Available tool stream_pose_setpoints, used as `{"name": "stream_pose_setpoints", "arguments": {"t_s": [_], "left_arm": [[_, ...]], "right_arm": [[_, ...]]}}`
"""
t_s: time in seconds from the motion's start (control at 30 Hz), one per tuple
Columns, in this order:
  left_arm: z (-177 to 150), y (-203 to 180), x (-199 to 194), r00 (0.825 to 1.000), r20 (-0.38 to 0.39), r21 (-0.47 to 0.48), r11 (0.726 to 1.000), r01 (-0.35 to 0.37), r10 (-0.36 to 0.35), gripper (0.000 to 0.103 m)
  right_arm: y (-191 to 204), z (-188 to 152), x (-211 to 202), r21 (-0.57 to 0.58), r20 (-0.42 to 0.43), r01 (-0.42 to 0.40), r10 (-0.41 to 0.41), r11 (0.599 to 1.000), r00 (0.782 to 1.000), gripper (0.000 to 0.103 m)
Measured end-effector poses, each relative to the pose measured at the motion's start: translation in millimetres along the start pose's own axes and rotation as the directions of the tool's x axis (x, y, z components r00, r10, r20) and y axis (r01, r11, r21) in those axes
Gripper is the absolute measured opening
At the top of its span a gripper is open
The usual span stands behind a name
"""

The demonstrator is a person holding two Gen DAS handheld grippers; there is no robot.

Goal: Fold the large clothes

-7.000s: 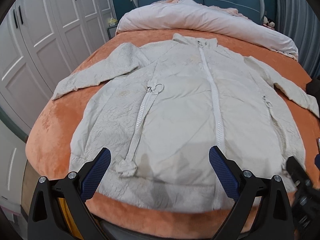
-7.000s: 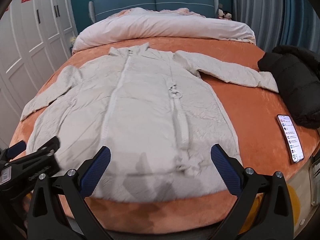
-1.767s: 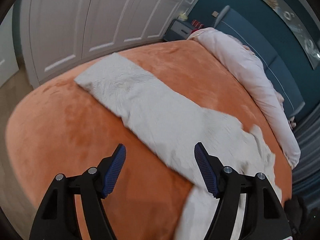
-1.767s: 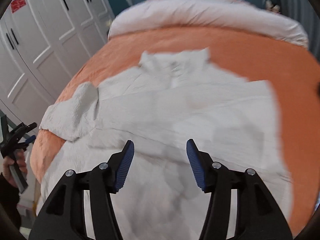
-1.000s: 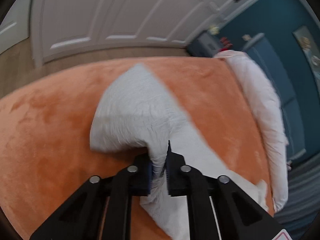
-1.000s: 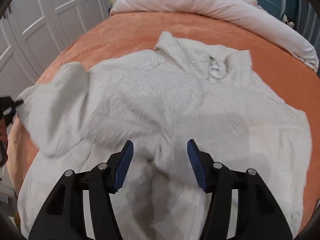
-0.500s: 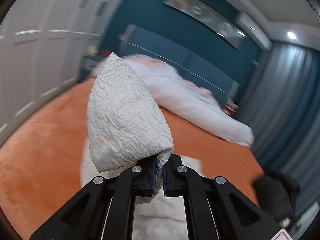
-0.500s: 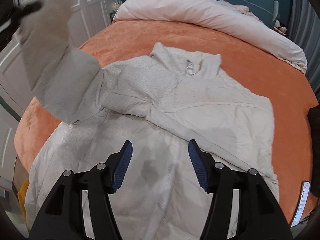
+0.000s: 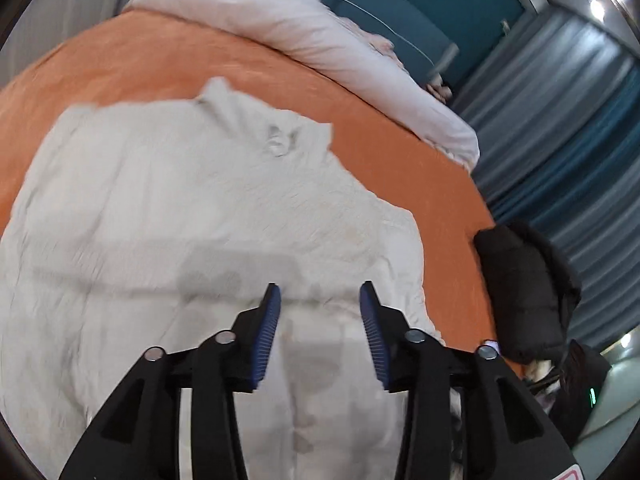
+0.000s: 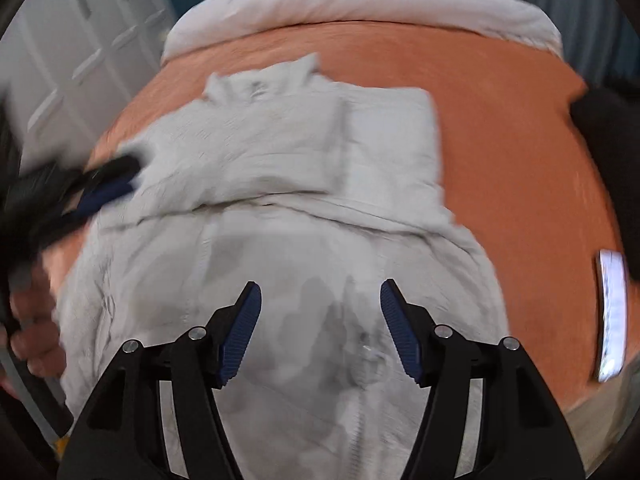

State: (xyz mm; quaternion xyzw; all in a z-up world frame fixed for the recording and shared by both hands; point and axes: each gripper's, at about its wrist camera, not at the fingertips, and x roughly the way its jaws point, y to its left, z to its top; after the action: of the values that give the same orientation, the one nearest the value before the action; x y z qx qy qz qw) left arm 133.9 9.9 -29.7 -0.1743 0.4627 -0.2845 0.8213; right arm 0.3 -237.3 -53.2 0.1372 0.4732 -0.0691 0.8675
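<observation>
The white jacket [image 9: 192, 216] lies zipped on the orange bed [image 9: 168, 64], collar toward the far side. In the right wrist view both sleeves of the jacket [image 10: 320, 152] are folded across its chest. My left gripper [image 9: 320, 286] hovers over the jacket's middle, its jaws opening, with nothing between them. That left gripper [image 10: 128, 178] shows as a blur at the jacket's left edge, a hand [image 10: 32, 320] below it. My right gripper [image 10: 320, 284] hangs above the lower front by the zipper, jaws opening and empty.
A pale pink duvet [image 9: 304, 28] is bunched along the head of the bed. A black padded jacket [image 9: 524, 292] lies at the bed's right edge. A phone [image 10: 610, 316] rests face up near the right edge. White wardrobe doors [image 10: 80, 40] stand to the left.
The left gripper carried the sleeve up and over, then let it go; the sleeve now lies across the chest. The right gripper drew back toward the hem and widened slightly.
</observation>
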Motion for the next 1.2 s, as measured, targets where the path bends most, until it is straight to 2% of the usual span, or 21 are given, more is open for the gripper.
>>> {"name": "stream_pose_setpoints", "arguments": {"t_s": [0.07,0.17,0.27,0.3,0.4,0.43,0.47,0.53,0.57,0.63,0.7,0.73,0.77,0.8,0.83,0.87,0.93,1.0,1.07,1.13,1.2], "left_arm": [[-1.8,22.9,-27.5,0.999,0.053,-0.047,0.999,-0.004,0.007,0.057],[13.8,56.0,-58.9,0.983,0.136,-0.105,0.988,-0.111,0.125,0.059],[30.1,98.3,-69.6,0.947,0.156,-0.169,0.952,-0.256,0.282,0.059],[36.8,114.6,-68.7,0.931,0.153,-0.189,0.935,-0.302,0.331,0.059],[47.0,144.9,-59.3,0.907,0.121,-0.231,0.9,-0.37,0.404,0.059],[47.9,151.1,-54.7,0.905,0.117,-0.237,0.896,-0.375,0.41,0.059],[44.5,157.7,-50.1,0.898,0.108,-0.238,0.888,-0.393,0.426,0.059],[51.3,166.3,-33.6,0.885,0.08,-0.238,0.871,-0.43,0.459,0.055],[51.0,171.2,-25.2,0.878,0.06,-0.241,0.861,-0.449,0.475,0.05],[50.4,175.1,-19.3,0.872,0.045,-0.241,0.853,-0.464,0.487,0.047],[46.6,179.9,-10.1,0.856,0.032,-0.225,0.838,-0.497,0.516,0.047],[42.4,182.5,-5.4,0.848,0.025,-0.215,0.831,-0.513,0.53,0.047],[38.8,186.4,-0.6,0.843,0.013,-0.211,0.825,-0.524,0.538,0.048],[33.5,190.1,5.7,0.842,-0.001,-0.216,0.822,-0.527,0.539,0.05],[29.8,192.2,8.2,0.839,0.005,-0.217,0.82,-0.53,0.544,0.052],[27.9,190.5,10.2,0.831,0.014,-0.2,0.816,-0.542,0.556,0.053],[25.6,186.8,12.5,0.815,0.025,-0.169,0.805,-0.568,0.58,0.054],[23.8,188.6,14.3,0.811,0.032,-0.163,0.803,-0.573,0.584,0.054],[22.9,191.7,16.6,0.81,0.041,-0.164,0.804,-0.572,0.585,0.055],[20.2,190.3,19.3,0.8,0.062,-0.153,0.798,-0.583,0.597,0.057],[17.0,187.4,22.8,0.784,0.084,-0.134,0.786,-0.603,0.615,0.057]], "right_arm": [[-13.7,7.0,-4.2,0.052,0.021,-0.027,0.026,0.998,0.999,0.06],[-16.8,32.5,4.2,0.089,0.045,-0.096,0.092,0.991,0.995,0.062],[-9.6,64.0,27.3,0.116,0.088,-0.143,0.133,0.983,0.987,0.07],[-5.7,75.5,43.4,0.127,0.082,-0.132,0.122,0.983,0.989,0.07],[4.8,98.9,89.8,0.141,0.008,-0.096,0.096,0.985,0.995,0.07],[8.1,103.9,102.2,0.147,-0.01,-0.09,0.092,0.985,0.996,0.066],[13.8,107.5,112.6,0.14,-0.03,-0.084,0.089,0.987,0.996,0.055],[35.9,118.7,118.1,0.062,-0.044,-0.077,0.08,0.995,0.996,0.0],[42.6,122.7,106.1,0.034,0.007,-0.087,0.087,0.996,0.996,0.0],[55.1,135.2,55.6,-0.021,0.175,-0.168,0.169,0.986,0.97,0.0],[51.6,137.6,30.4,-0.023,0.265,-0.188,0.187,0.982,0.946,0.0],[44.8,136.0,36.1,-0.012,0.264,-0.164,0.161,0.986,0.951,0.0],[36.2,134.8,56.3,-0.004,0.211,-0.11,0.108,0.994,0.971,0.0],[22.3,127.9,100.0,-0.005,0.078,-0.028,0.028,1.0,0.997,0.0],[10.0,118.9,135.2,0.01,-0.046,0.002,-0.002,1.0,0.999,0.0],[-1.3,108.5,158.6,0.044,-0.122,-0.013,0.018,0.999,0.992,0.0],[-3.8,103.7,148.9,0.06,-0.063,-0.026,0.03,0.998,0.998,0.0],[-2.0,107.4,124.7,0.101,0.01,0.048,-0.049,0.994,0.999,0.001],[0.4,110.7,91.8,0.155,0.133,0.104,-0.126,0.982,0.983,0.003],[28.2,127.0,69.5,0.101,0.214,0.019,-0.04,0.995,0.976,0.003],[68.7,147.0,73.5,-0.028,0.176,-0.076,0.08,0.997,0.981,0.004]]}}
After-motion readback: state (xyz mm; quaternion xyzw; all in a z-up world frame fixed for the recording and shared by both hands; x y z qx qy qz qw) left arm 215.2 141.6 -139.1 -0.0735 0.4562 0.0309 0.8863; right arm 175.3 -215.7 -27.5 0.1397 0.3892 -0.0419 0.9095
